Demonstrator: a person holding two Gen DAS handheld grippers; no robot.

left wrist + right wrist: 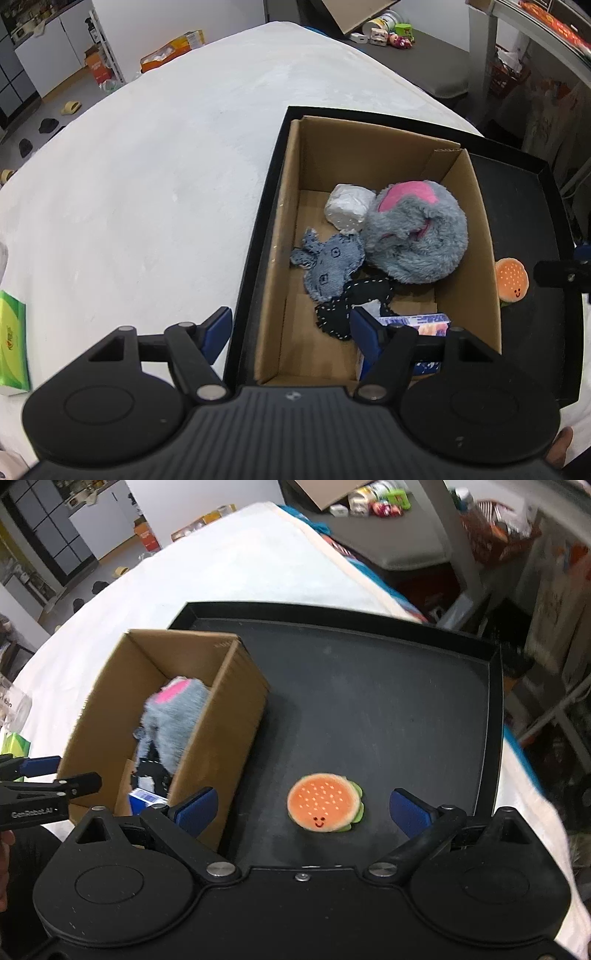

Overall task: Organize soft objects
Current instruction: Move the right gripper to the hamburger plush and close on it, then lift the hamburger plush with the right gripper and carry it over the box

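Note:
A cardboard box [476,206] [236,705] stands in a black tray [406,686] [258,236]. Inside it lie a grey and pink plush [417,232] [173,716], a denim toy [328,266], a white bundle [349,208], a black stitched fabric piece [354,299] and a blue tissue pack [424,325]. An orange burger plush [325,802] [511,278] lies on the tray floor right of the box. My left gripper [291,328] is open and empty over the box's near left wall. My right gripper [303,806] is open, and the burger lies between its fingers.
The tray sits on a white cloth-covered table [147,184]. A green tissue pack [13,343] lies at the table's left edge. Beyond the table are a floor with boxes, cabinets, and a grey bench with toys [391,33]. The tray's right half [424,720] holds only the burger.

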